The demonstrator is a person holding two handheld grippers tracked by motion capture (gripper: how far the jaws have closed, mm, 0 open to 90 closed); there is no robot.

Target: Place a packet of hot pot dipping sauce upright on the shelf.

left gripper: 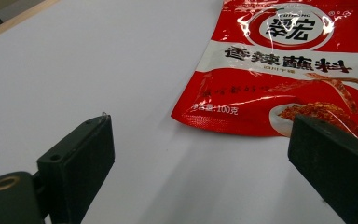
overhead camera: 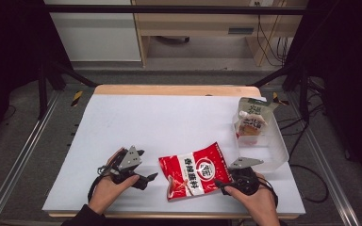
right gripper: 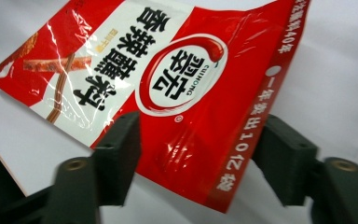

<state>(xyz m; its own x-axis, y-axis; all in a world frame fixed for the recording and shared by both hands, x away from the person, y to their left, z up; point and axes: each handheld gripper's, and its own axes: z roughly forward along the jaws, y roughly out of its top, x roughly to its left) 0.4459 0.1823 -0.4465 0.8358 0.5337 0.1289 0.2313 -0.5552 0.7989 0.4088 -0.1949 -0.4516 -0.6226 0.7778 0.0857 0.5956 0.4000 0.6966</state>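
A red and white seasoning packet [overhead camera: 195, 172] lies flat near the table's front edge, between my two grippers. My left gripper [overhead camera: 147, 165] is just left of it, open and with nothing between its jaws. In the left gripper view, the left gripper [left gripper: 205, 172] faces the packet [left gripper: 284, 70], whose near corner lies just ahead of its jaws. My right gripper [overhead camera: 224, 178] is at the packet's right end. In the right gripper view, the right gripper [right gripper: 200, 158] stands open, its jaws straddling an end of the packet [right gripper: 182, 84] without closing on it.
A clear plastic bin [overhead camera: 275, 146] stands at the table's right edge, with a white and green pouch [overhead camera: 250, 120] upright in its far end. White sheet [overhead camera: 160, 117] covers the table. The front edge is close behind both hands.
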